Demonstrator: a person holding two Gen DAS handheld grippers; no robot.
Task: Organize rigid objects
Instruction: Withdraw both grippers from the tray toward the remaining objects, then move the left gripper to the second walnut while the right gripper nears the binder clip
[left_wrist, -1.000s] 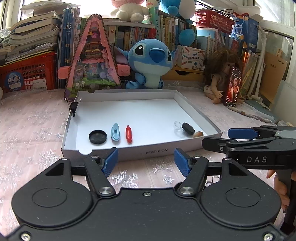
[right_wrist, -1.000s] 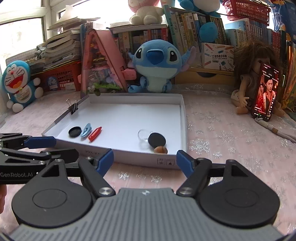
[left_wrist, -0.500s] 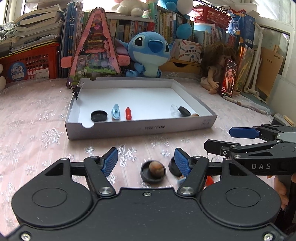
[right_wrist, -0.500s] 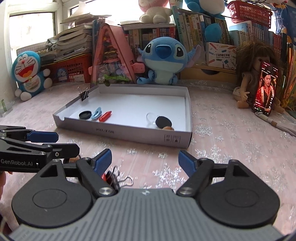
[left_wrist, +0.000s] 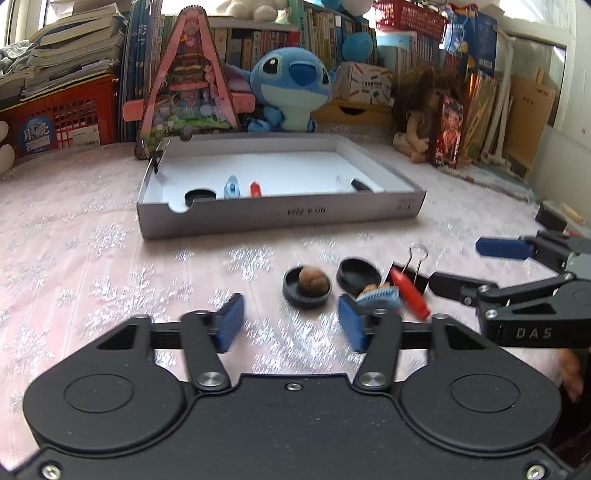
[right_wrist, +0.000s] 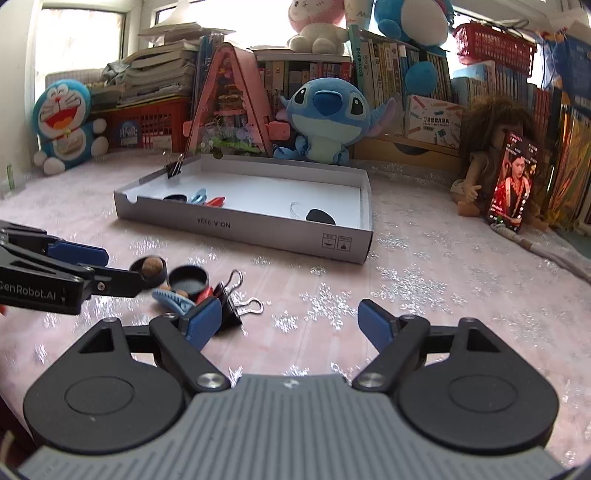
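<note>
Left gripper (left_wrist: 291, 325): I see my blue pads spread wide with nothing between them, low over the pink snowflake cloth (left_wrist: 92, 236).
Right gripper (right_wrist: 291, 325): my pads here are also wide apart and hold nothing; its left pad sits just in front of the loose pile.
Black cap with nut (left_wrist: 306, 287): an upturned cap with a brown nut inside, on the cloth just ahead of my left gripper.
Second black cap (left_wrist: 357, 276): just right of the first, open side up in the right wrist view.
Blue clip (left_wrist: 380, 295): touching that second cap's near edge, partly behind my left gripper's right pad.
Red piece (left_wrist: 408, 291): lies slanted beside the blue clip, against the binder clip.
Binder clip (right_wrist: 231, 299): black, wire handles out, at the right end of the pile.
Box tray (left_wrist: 280, 218): farther back, well apart from the pile; inside it I see a black cap (left_wrist: 199, 195), a blue clip, a red piece and a dark disc near the right wall.
Clip on tray wall (right_wrist: 173, 168): a black binder clip on the far-left rim.
Stitch plush (left_wrist: 291, 92): behind the tray, against the bookshelf.
</note>
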